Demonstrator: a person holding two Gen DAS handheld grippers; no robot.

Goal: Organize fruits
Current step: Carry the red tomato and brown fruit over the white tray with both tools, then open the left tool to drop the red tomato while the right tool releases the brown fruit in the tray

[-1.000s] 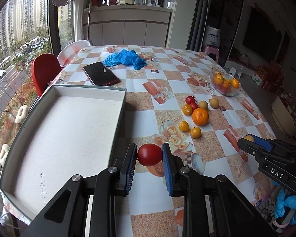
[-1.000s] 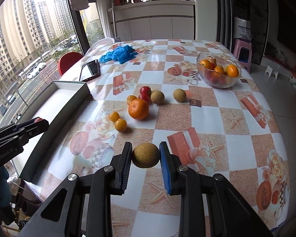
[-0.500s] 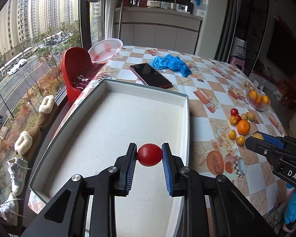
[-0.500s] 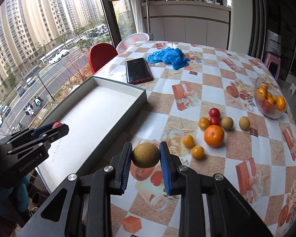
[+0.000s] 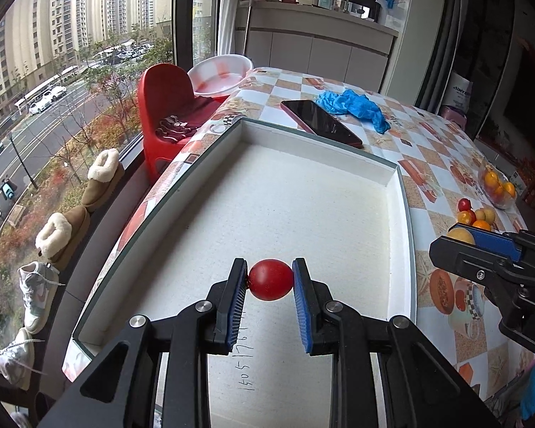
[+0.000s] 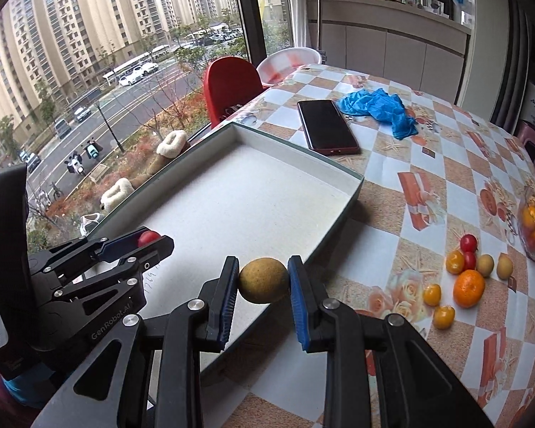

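Left gripper [image 5: 270,281]: clamped on red fruit [image 5: 270,284], over tray [image 5: 399,192] near end (lower before releasing).
Right gripper [image 6: 264,280]: grips tan fruit [image 6: 263,279] over tray's right rim; shift toward 10 o'clock.

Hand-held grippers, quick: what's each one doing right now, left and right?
Left hand-held gripper: closed on a red fruit, over the white tray.
Right hand-held gripper: closed on a brownish-yellow fruit, at the tray's near edge.

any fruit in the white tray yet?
No. The white tray holds no fruit; the red fruit is clamped in the left gripper jaws above it.
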